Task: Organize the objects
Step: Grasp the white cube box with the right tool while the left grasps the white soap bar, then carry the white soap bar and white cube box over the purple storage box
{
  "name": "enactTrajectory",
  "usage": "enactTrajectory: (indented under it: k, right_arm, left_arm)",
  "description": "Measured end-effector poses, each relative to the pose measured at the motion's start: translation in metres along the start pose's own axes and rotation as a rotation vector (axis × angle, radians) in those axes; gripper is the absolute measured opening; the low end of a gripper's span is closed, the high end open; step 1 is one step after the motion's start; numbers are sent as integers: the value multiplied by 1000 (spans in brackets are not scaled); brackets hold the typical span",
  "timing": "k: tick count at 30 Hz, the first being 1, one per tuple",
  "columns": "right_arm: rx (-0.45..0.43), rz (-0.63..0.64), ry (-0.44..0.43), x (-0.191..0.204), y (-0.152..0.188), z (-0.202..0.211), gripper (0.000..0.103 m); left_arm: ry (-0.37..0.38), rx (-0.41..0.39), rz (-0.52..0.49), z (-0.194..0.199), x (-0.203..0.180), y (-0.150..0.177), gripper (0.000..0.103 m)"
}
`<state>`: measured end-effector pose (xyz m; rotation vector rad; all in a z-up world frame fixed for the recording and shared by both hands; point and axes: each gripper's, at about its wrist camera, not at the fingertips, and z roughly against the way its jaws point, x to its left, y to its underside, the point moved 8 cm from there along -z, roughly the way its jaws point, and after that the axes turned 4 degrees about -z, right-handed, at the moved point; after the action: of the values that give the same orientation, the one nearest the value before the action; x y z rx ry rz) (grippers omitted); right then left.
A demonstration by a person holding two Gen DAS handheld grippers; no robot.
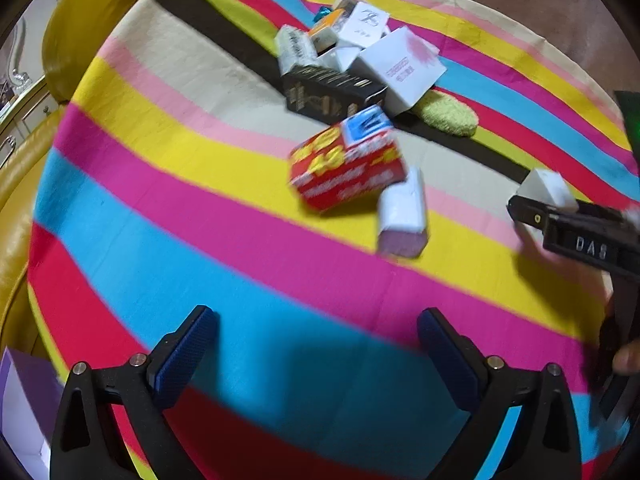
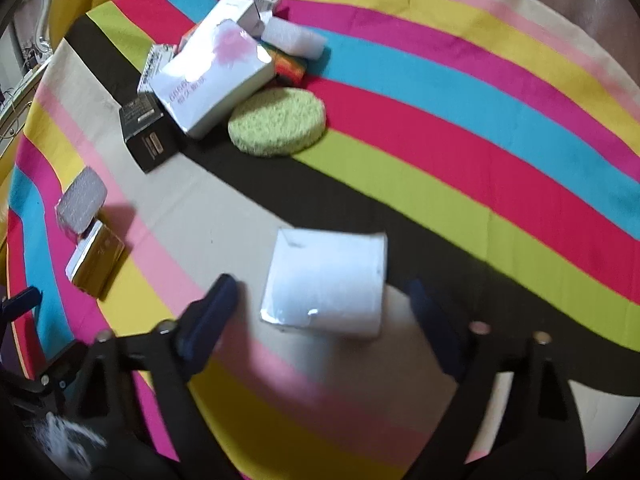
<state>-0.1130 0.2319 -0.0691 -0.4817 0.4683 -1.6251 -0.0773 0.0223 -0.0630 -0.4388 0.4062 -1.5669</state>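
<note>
Looking along the left tool (image 1: 318, 336): jaws wide apart over the striped desk cloth (image 1: 200, 264), nothing between them. Red box (image 1: 347, 168) and white pack (image 1: 402, 216) lie ahead, print blurred. Right wrist view: right tool (image 2: 320, 300) brackets a white box (image 2: 326, 282); motion blur hides pad contact, so grip cannot be told. Green sponge (image 2: 278, 122) lies beyond.

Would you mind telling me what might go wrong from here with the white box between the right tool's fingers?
The white box sits skewed inside the right tool, with gaps either side, so closing may twist it or push it away. The pile's tilted pink-marked box could slide if bumped.
</note>
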Motion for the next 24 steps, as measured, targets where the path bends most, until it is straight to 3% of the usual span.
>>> enactTrajectory:
  k: [2, 5, 8, 11, 24]
  right_arm:
    - [-31, 5, -2, -3, 1, 5, 50]
    - [-52, 26, -14, -5, 8, 10, 50]
    - [-61, 29, -28, -10, 11, 14, 50]
    - [-69, 36, -15, -9, 11, 14, 50]
    - [-79, 28, -24, -6, 14, 18, 50]
  left_arm:
    - [13, -27, -12, -1, -11, -14, 73]
    - [20, -45, -27, -3, -28, -32, 43]
    - [19, -73, -31, -9, -39, -48, 27]
    - [-4, -98, -52, -11, -46, -52, 26]
    - [95, -140, 68, 10, -37, -19, 26]
